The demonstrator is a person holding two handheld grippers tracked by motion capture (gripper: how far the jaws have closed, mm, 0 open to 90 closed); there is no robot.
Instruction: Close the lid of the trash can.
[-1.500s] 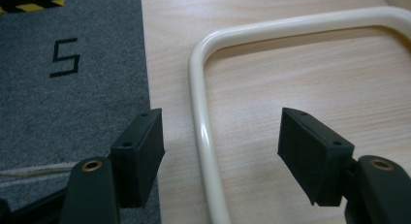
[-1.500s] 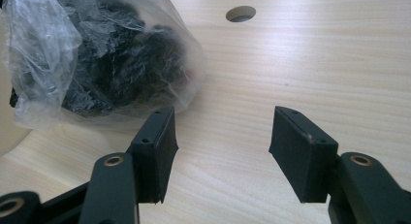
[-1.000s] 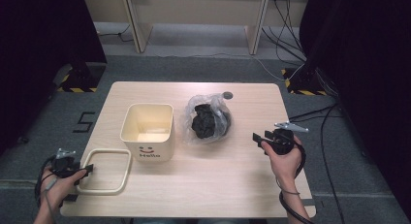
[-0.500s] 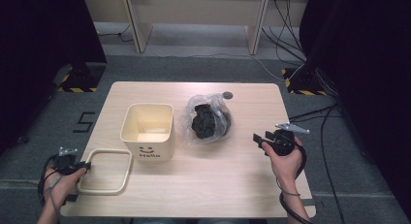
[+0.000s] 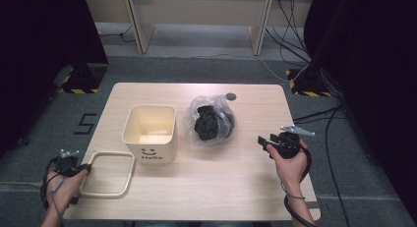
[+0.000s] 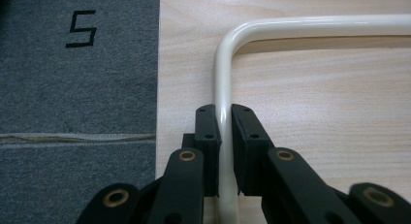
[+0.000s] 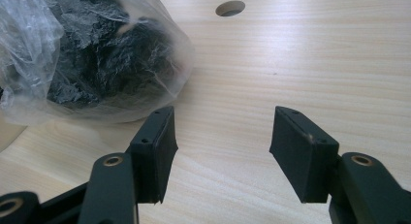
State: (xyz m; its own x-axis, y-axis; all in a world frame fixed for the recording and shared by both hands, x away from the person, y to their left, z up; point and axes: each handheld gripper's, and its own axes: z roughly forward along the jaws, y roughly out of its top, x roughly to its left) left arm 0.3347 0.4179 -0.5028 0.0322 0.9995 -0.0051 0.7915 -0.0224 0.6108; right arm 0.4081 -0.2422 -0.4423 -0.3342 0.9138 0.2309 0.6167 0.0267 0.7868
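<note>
My left fingers have just closed onto the cream wire frame at lower left, ready to lift; my right fingers gape empty.

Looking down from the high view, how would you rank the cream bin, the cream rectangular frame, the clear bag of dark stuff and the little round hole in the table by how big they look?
1. Cream bin and cream rectangular frame: too alike to rank.
3. Clear bag of dark stuff, only slightly smaller.
4. Round hole, smallest by far.
</note>
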